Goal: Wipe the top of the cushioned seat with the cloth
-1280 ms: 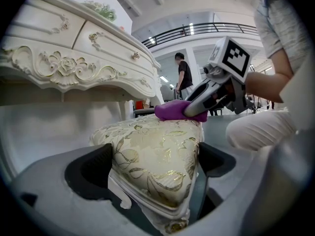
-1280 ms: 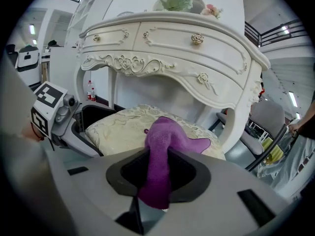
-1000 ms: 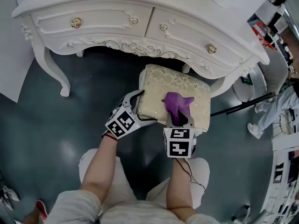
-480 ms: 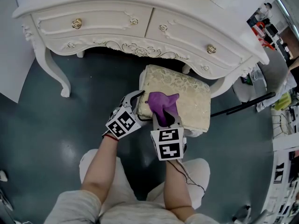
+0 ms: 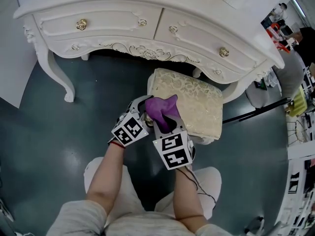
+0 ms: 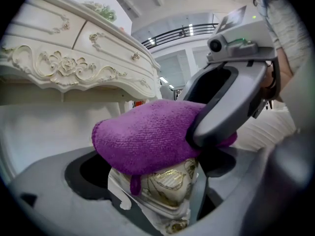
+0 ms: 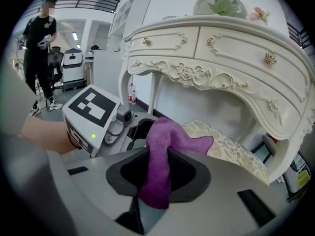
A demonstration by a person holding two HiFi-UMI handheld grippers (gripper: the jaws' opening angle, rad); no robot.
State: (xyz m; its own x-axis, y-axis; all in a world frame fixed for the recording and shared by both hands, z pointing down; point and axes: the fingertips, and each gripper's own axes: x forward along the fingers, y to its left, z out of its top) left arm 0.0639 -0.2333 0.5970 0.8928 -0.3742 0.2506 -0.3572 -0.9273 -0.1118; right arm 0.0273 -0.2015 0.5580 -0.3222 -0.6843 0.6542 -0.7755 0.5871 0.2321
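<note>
The near corner of the cushioned seat [image 5: 197,100] is clamped by the left gripper [image 5: 141,113]. In the left gripper view, the gold-patterned edge of the seat [image 6: 170,181] is seen pinched between the jaws of that gripper [image 6: 165,191], which are drawn in to a narrow gap on it.

A purple cloth [image 5: 161,108] is held by the right gripper [image 5: 169,122]. In the right gripper view, the cloth [image 7: 160,173] is seen squeezed between the closed jaws of that gripper [image 7: 160,181], with one end hanging below them. The rest is draped forward from the jaws onto the seat top [image 7: 231,151]. The cloth is spread just ahead of the right gripper and directly above the left gripper's jaws, where it is seen as a purple mound [image 6: 147,136] resting on the seat corner.

The two grippers are held close together, the right one just to the right of the left one and partly over it. The bare remainder of the seat top is seen ahead of and to the right of the right gripper.

A white carved dressing table [image 5: 147,28] is seen beyond both grippers, with the seat's far edge partly under it. The seat is set on a dark floor [image 5: 39,146]. A person in black [image 7: 39,38] is seen standing far to the left of the right gripper.
</note>
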